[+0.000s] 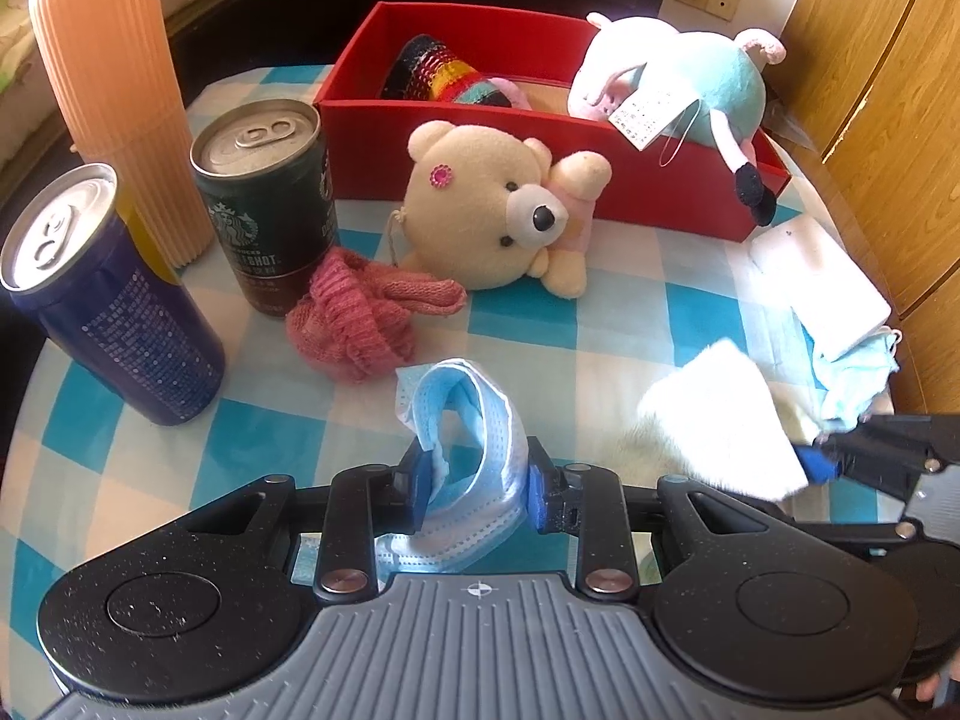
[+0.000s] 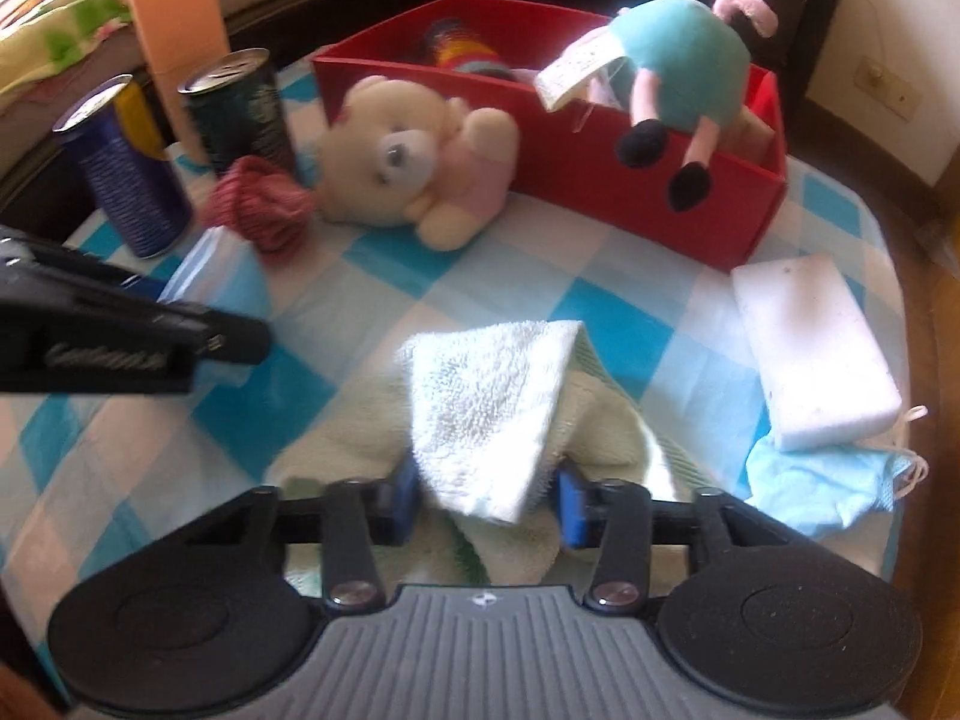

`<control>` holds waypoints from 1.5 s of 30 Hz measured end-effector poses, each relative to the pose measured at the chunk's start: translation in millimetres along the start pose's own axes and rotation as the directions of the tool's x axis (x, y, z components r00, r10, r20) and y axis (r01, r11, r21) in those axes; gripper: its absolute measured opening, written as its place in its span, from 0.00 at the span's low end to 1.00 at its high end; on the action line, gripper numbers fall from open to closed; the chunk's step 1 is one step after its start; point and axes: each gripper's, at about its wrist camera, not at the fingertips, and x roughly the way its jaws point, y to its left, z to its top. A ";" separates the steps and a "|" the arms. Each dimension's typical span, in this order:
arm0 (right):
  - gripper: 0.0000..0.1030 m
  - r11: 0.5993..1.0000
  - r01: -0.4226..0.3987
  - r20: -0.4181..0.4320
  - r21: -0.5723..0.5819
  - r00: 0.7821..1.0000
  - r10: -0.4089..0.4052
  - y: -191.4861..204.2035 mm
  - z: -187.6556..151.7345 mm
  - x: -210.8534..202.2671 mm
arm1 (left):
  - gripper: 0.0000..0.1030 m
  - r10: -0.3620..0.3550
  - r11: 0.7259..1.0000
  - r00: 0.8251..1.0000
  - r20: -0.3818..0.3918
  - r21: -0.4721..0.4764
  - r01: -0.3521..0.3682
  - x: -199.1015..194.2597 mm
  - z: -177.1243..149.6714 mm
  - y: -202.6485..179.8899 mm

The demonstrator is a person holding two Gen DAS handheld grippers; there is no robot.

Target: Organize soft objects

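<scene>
- My left fingers (image 1: 474, 480) are clenched on a blue face mask (image 1: 474, 420); it's bunched into a loop and stands up between the pads, prob. lifted clear of the table (image 1: 300, 420) so it can be carried.
- My right fingers (image 2: 486, 501) are clamped on a fold of the white towel (image 2: 486, 408). One corner is pinched up, the rest lies on the table under and around the fingers; a pinch on a fold seems the only way to lift sth this floppy.
- Red box (image 1: 540, 144) sits far ahead of both grippers, w/ a striped knit item (image 1: 432, 69) inside and a pig plush (image 1: 678, 84) draped over its rim, legs hanging outside. I judge that's the drop spot for soft stuff.
- Teddy bear (image 1: 498, 222) and pink knit piece (image 1: 360, 312) lie between my left fingers and the box, not yet sorted.
- Two cans (image 1: 264, 204) and an orange ribbed cylinder (image 1: 114, 90) stand ahead-left: hard things, so left alone.
- White sponge block (image 2: 810, 354) and a second mask (image 2: 828, 486) lie just right of my right fingers, touching each other.
</scene>
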 end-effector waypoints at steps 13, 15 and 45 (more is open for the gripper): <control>0.11 0.963 -0.221 0.077 0.156 0.974 0.212 -28.6 7.5 -40.5 | 0.31 -0.018 1.000 1.000 0.022 0.003 0.018 -6.8 3.1 -3.5; 0.11 0.958 -0.230 0.096 0.170 0.972 0.216 -33.2 10.4 -45.5 | 0.31 -0.021 1.000 0.999 0.026 0.001 0.021 -8.0 4.6 -3.3; 0.11 0.951 -0.253 0.315 0.178 0.930 0.188 -47.0 30.8 -112.0 | 0.31 -0.028 1.000 0.975 0.220 0.005 0.027 -61.4 35.8 -15.0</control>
